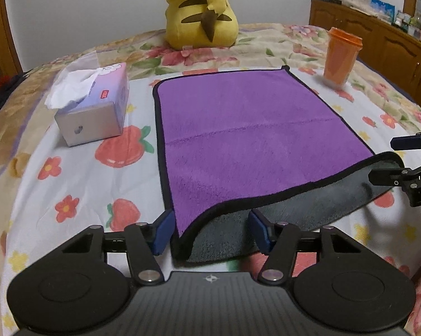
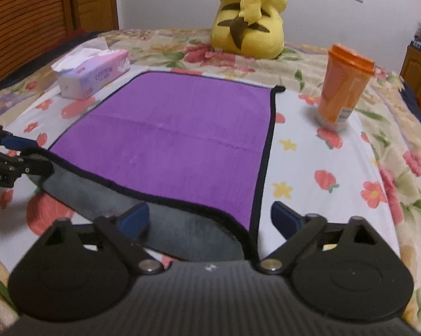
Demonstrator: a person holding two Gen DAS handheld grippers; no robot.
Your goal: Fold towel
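Left gripper (image 1: 210,231): black ribbed body, two round discs, silver pivot screws, blue finger pads (image 1: 162,232), small white star mark. Right gripper (image 2: 210,221): same build; white lettering on its side.

Count: one purple towel (image 1: 255,128), one tissue box (image 1: 98,109), one orange cup (image 1: 340,56), one yellow plush toy (image 1: 202,14), two grippers.

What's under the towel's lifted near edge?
Under the raised near edge of the towel, only its grey underside shows, then floral sheet at the rim. Anything further beneath the flat purple part is covered.
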